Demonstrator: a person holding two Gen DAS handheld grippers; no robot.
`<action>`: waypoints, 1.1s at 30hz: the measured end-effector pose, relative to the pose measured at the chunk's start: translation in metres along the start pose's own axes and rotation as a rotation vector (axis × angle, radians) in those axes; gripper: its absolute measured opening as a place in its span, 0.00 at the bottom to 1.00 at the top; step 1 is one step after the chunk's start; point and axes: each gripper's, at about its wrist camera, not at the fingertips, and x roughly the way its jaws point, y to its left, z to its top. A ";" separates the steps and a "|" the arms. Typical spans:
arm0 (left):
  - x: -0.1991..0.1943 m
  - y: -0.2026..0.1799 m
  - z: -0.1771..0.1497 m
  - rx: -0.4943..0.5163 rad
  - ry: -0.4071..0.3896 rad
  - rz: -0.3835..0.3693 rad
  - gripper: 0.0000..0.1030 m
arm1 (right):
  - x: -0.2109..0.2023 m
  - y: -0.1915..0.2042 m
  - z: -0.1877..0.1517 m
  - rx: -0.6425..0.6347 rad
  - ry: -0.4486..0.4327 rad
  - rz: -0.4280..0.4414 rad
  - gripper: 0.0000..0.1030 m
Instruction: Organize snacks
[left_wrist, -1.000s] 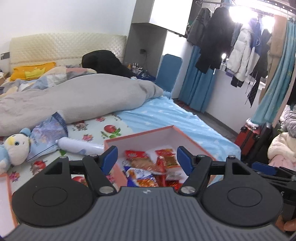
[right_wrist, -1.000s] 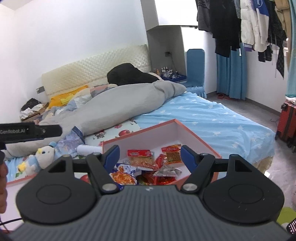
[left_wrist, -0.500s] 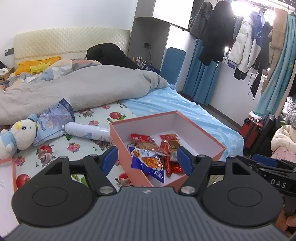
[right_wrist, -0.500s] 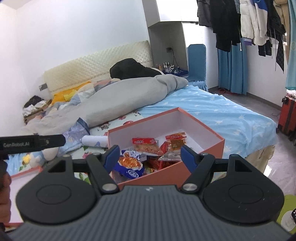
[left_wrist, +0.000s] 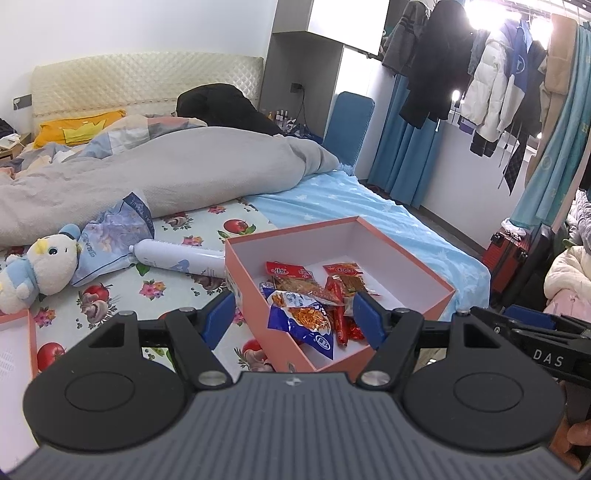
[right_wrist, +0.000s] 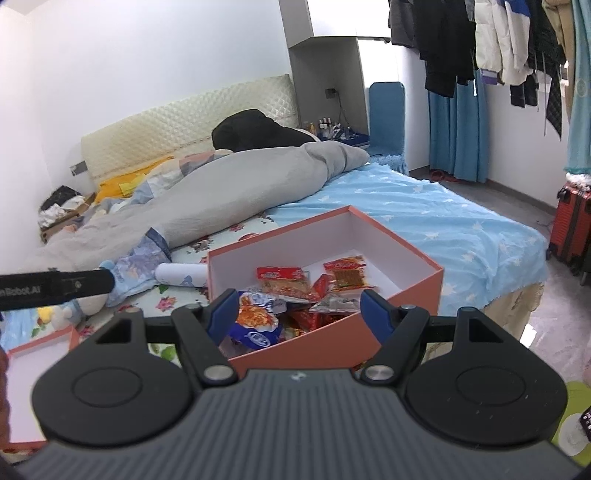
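Salmon-pink cardboard forms the open box that sits on the bed, where the fruit-print sheet meets the blue starred cover, and the snacks lie in a loose heap in its near corner. Uppermost are a blue crisp packet leaning against the near-left wall, a red-topped clear sachet with a brown strip inside, a second such sachet further right, and a thin red stick pack between them; more red wrappers lie beneath, too jumbled to count. Both tools hover short of the box with nothing between their pads: the left gripper has its jaws apart over the near-left corner, and the right gripper likewise stands spread above the near wall. These packets look light and crinkly, with glossy film that is probably slippery, so a pinch on a flat sealed edge or crimped end should hold better than a squeeze across the puffed middle. The crisp packet is likely air-filled and its contents brittle, so gentle pressure near its top seam seems wisest. The sachets are flat and floppy and may sag or drag a neighbour along if taken by a corner. Outside the box, a white bottle lies just beside its left wall, a plush toy further left, and the box lid rests at the near-left edge.
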 end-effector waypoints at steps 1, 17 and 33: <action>0.000 0.000 0.000 0.002 0.000 0.001 0.73 | 0.000 0.000 0.000 -0.002 -0.003 -0.004 0.72; 0.008 0.002 0.003 -0.007 0.028 0.054 0.97 | 0.003 -0.006 0.001 0.016 0.003 -0.017 0.90; 0.008 0.002 0.004 0.004 0.025 0.085 0.98 | 0.005 -0.011 0.005 0.024 -0.029 -0.016 1.00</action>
